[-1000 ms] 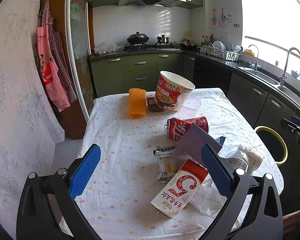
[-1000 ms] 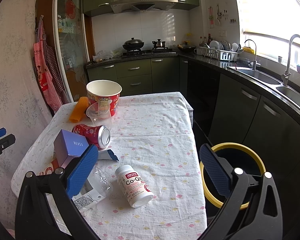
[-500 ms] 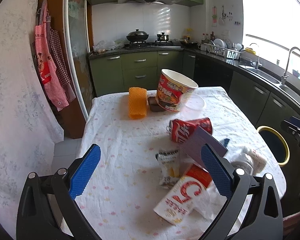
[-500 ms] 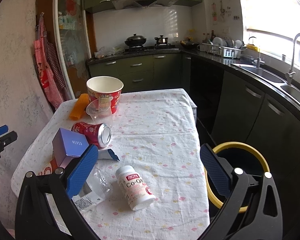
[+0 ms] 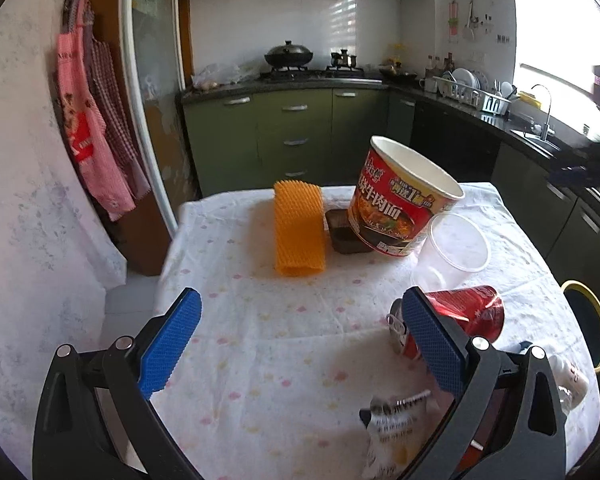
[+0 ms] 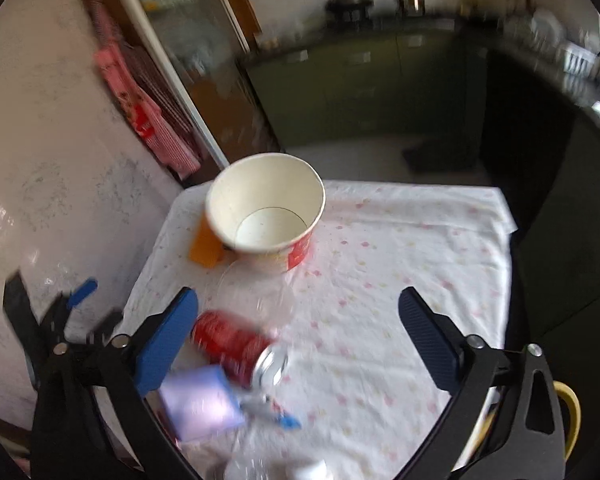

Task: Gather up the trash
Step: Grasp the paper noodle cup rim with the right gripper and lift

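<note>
My left gripper (image 5: pixel 300 320) is open and empty above the cloth-covered table (image 5: pixel 260 340). Ahead of it stand a red noodle cup (image 5: pixel 404 208), an orange mesh sleeve (image 5: pixel 299 236), a brown tray (image 5: pixel 344 236) and a clear plastic cup (image 5: pixel 452 252). A red can (image 5: pixel 468 316) lies behind its right finger, and a snack packet (image 5: pixel 396 424) lies below. My right gripper (image 6: pixel 298 308) hovers over the table, its jaws closing with nothing pressed between them. Below it are the can (image 6: pixel 232 344), the clear cup (image 6: pixel 256 296), a purple box (image 6: pixel 198 404) and the noodle cup (image 6: pixel 264 208).
A yellow-rimmed bin (image 5: pixel 592 320) stands off the table's right side; its rim (image 6: pixel 568 404) shows behind my right finger. A white bottle (image 5: pixel 572 380) lies near that edge. Green cabinets (image 5: pixel 296 140) and a stove are behind. Aprons (image 5: pixel 88 120) hang on the left.
My left gripper moved forward over the table, so the carton and box dropped out of its view. My right gripper swung left and tilted down from the bin side to over the can.
</note>
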`<state>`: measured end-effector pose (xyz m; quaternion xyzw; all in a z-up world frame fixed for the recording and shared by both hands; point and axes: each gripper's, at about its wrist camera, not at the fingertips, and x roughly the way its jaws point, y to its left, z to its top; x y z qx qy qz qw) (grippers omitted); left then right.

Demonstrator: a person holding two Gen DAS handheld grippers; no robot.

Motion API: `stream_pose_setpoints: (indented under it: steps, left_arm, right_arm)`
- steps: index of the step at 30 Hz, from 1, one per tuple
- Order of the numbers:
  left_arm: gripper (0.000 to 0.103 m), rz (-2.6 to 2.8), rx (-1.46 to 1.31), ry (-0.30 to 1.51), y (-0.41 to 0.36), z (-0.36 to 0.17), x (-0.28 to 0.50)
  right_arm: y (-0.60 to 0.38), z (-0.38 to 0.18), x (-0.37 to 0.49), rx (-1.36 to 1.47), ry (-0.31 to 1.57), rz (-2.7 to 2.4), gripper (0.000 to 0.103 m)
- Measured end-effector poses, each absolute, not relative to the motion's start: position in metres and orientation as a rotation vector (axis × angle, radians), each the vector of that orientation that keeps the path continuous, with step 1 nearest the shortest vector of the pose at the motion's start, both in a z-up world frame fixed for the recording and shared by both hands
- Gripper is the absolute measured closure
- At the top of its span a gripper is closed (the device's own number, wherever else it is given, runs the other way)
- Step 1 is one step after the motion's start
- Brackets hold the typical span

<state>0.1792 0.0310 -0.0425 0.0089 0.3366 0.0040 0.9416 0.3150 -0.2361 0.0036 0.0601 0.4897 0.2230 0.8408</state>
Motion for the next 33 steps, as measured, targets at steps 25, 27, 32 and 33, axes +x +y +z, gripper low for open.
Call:
stream_pose_setpoints:
  steps: [25, 27, 32, 33]
  left_arm:
    - [0.004, -0.028, 0.015, 0.681, 0.04, -0.044, 0.183]
    - [0.004, -0.033, 0.014, 0.671, 0.038, -0.039, 0.177]
    - [0.004, -0.048, 0.03, 0.641, 0.028, -0.028, 0.159]
    - [0.004, -0.05, 0.033, 0.638, 0.025, -0.026, 0.157]
  right_arm:
    - [-0.214, -0.062, 0.424, 0.261, 1.235, 0.412, 0.099]
    - [-0.232, -0.037, 0.407, 0.277, 1.191, 0.414, 0.099]
    - [-0.293, 0.01, 0.358, 0.3, 1.129, 0.371, 0.099]
    - [-0.315, 0.017, 0.344, 0.312, 1.119, 0.342, 0.099]
